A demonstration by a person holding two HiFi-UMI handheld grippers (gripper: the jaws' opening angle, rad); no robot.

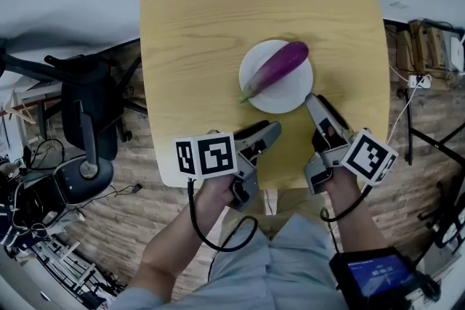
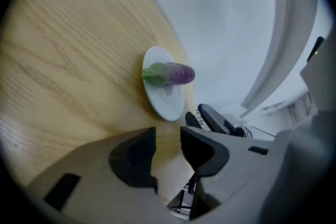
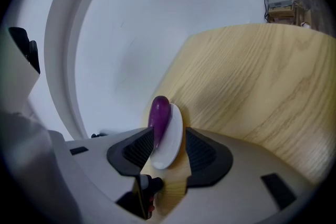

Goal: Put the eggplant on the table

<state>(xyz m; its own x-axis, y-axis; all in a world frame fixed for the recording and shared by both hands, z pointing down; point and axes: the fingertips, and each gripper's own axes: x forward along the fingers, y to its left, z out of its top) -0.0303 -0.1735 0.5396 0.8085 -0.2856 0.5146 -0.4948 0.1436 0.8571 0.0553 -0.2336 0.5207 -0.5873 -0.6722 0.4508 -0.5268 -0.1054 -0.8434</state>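
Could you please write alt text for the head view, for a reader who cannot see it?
A purple eggplant lies across a white plate near the middle of a light wooden table. From the near edge, the person's left gripper and right gripper point toward the plate, both empty with jaws apart.

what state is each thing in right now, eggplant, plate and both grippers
eggplant: lying on the plate, not gripped, not yet on the table
plate: flat on the table, holding the eggplant
left gripper: open, empty, short of the plate
right gripper: open, tips at the plate's near rim, gripping nothing
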